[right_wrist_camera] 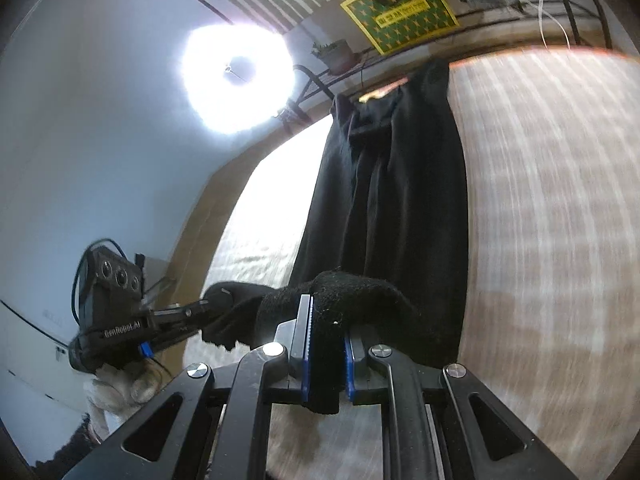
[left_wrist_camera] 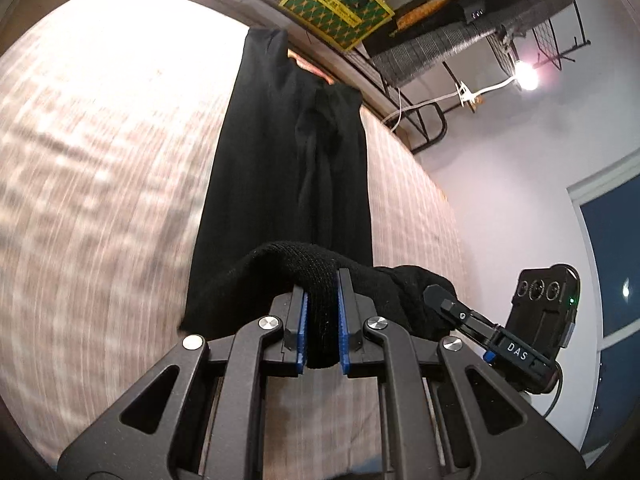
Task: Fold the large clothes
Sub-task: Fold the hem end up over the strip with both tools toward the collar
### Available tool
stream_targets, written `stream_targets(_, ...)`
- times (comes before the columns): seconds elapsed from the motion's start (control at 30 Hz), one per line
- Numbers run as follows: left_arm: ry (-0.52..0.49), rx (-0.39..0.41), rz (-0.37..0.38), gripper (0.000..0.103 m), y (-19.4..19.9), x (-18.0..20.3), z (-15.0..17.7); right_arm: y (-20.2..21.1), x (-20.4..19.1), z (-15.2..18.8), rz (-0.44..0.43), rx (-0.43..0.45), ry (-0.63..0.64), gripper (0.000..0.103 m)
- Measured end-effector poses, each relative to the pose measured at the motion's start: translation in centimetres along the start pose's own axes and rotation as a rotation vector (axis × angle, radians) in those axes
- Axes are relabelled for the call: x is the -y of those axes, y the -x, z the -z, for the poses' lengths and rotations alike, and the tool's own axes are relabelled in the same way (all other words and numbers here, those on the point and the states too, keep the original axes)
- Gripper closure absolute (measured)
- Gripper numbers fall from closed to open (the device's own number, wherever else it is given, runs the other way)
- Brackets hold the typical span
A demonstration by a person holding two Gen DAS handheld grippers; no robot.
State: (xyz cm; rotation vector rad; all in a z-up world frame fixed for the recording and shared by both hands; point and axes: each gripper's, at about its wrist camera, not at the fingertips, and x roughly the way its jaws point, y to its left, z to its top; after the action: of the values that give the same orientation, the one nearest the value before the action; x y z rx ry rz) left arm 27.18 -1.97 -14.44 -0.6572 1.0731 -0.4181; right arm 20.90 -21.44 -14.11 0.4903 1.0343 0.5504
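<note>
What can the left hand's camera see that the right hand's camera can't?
Only the left wrist view shows the small lamp and folded clothes on the wire rack.

Only the right wrist view shows the big ring light, a potted plant and a gloved hand.

Both show the black garment stretched over the striped bed, the green-and-yellow box, and the left gripper and right gripper clamped on its near edge.

"DAS" is printed in white on the body of the right gripper (left_wrist_camera: 436,300). "GenRobot.AI" is printed on the body of the left gripper (right_wrist_camera: 218,300). The label on the green-and-yellow box (left_wrist_camera: 336,2) cannot be read.
</note>
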Motion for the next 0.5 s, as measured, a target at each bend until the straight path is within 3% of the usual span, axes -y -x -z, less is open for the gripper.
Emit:
stream_targets(0.23, 0.009, 0.016, -0.011, 0.093, -4.5, -1.6, -5.2, -3.7, 1.7, -6.2, 0.052, -0.01, 0.013, 0.093)
stream_targets(0.5, 0.024, 0.01, -0.026, 0.093, -9.1, -3.8, -8.2, -7.9, 5.7, -8.5, 0.068, -0.048, -0.051, 0.093)
